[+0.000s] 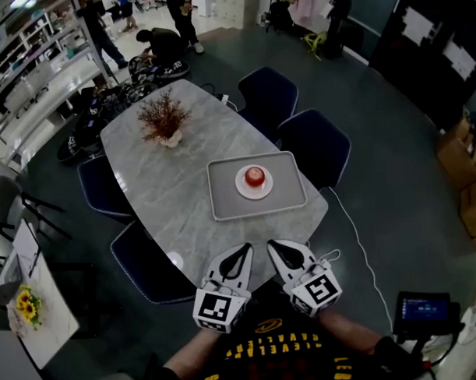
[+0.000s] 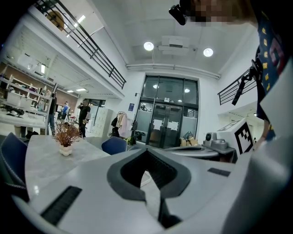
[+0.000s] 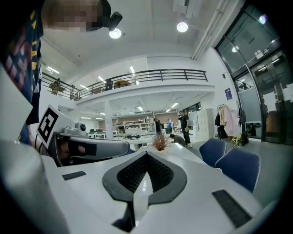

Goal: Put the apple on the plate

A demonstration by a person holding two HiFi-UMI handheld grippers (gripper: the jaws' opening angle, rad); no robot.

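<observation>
Head view has the left gripper [image 1: 245,250] and the right gripper [image 1: 276,247] held side by side over the near end of the table [image 1: 168,188]. Both point away from the person toward the tray [image 1: 223,203], and their tips lean slightly toward each other without touching. The person's forearms [image 1: 358,334] reach in from the bottom edge, where they are cut off.

In the left gripper view, the left gripper [image 2: 145,151] has its jaws closed tip to tip with nothing between them. The right gripper view shows the same for the right gripper [image 3: 146,155]: jaws together and empty. In both of these views the gripper's own white body fills the lower half and hides the near part of the table. Only the far end shows, with a dried plant [image 3: 160,142] in a small vase.

The apple [image 1: 255,175] is small, round and red. It sits in the middle of the white plate [image 1: 243,188], which rests on the grey tray, well apart from both grippers. Its finer surface is too small to make out.
</observation>
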